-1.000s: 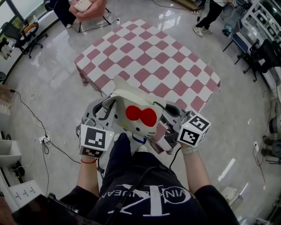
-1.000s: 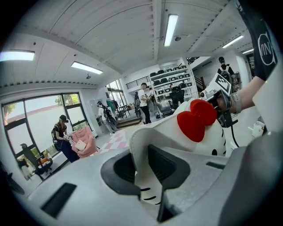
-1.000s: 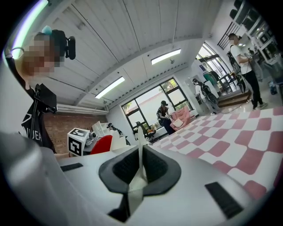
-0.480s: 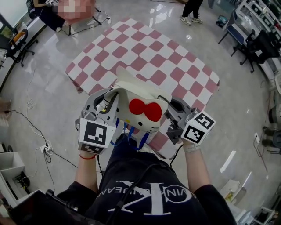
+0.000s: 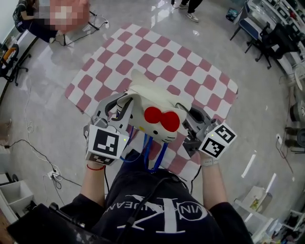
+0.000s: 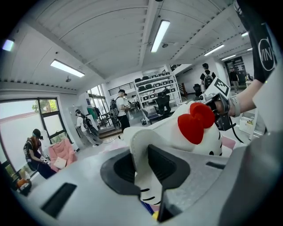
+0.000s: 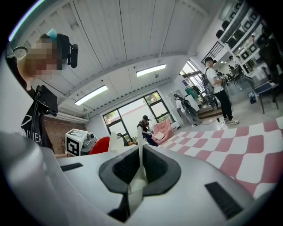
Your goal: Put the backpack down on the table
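Observation:
A white cat-face backpack (image 5: 159,123) with a red bow hangs in the air between both grippers, over the near edge of the table (image 5: 157,71), which has a pink and white checked cloth. Blue straps (image 5: 153,151) dangle below it. My left gripper (image 5: 127,104) is shut on the backpack's thick white left edge, seen pinched in the left gripper (image 6: 143,165) view below the red bow (image 6: 196,123). My right gripper (image 5: 184,117) is shut on a thin white edge of the backpack, which stands upright between the jaws of the right gripper (image 7: 140,165).
A seated person by a pink chair (image 5: 71,12) is beyond the table's far left corner. Black office chairs (image 5: 267,43) and a standing person's legs (image 5: 190,7) are at the far right. Cables (image 5: 28,138) lie on the shiny floor to the left.
Both grippers have carried the backpack forward, from the floor side of the table to over its near edge. The blue straps have dropped into view below it.

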A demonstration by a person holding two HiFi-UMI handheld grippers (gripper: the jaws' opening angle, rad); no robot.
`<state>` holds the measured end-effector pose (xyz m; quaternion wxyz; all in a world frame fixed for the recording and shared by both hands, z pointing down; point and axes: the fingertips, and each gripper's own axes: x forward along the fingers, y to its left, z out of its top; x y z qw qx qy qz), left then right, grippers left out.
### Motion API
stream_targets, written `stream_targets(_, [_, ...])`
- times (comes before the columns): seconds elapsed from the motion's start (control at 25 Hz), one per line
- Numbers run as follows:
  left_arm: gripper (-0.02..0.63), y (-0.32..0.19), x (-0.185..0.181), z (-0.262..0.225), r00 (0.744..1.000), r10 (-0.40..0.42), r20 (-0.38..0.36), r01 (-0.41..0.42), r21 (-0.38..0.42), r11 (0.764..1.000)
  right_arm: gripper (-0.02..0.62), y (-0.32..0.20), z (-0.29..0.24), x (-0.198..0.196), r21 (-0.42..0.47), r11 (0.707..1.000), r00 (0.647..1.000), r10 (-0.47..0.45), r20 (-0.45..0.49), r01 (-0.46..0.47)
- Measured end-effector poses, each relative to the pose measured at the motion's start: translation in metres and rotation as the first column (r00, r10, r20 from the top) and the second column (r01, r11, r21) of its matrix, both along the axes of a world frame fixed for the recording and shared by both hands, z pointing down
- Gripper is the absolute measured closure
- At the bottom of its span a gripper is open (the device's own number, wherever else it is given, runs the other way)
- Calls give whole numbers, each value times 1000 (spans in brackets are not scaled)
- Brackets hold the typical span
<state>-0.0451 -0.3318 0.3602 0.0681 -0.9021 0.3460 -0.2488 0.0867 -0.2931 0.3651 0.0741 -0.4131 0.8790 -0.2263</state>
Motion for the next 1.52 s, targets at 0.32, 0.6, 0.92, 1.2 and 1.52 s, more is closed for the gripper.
stream_targets(0.32, [534, -39, 9, 6, 997, 70, -26, -70, -16, 997, 584, -34, 2, 8, 2, 997, 996, 77, -50, -77])
stream_targets(0.6, [534, -67, 22, 18, 987, 152, -48, -154, -27, 988, 584, -64, 8, 16, 2, 992, 987, 128, -95, -128])
stream_targets(0.92, [538, -97, 32, 24, 976, 211, -46, -213, -51, 976, 584, -91, 18, 25, -22, 983, 978, 181, -101, -184])
stream_targets(1.2, [540, -141, 56, 24, 971, 236, -44, -238, -46, 970, 584, -126, 18, 50, -2, 969, 968, 245, -50, -245])
stream_targets(1.52, [541, -155, 71, 30, 957, 284, -62, -286, -27, 958, 584, -142, 20, 63, 25, 963, 961, 269, -70, -268])
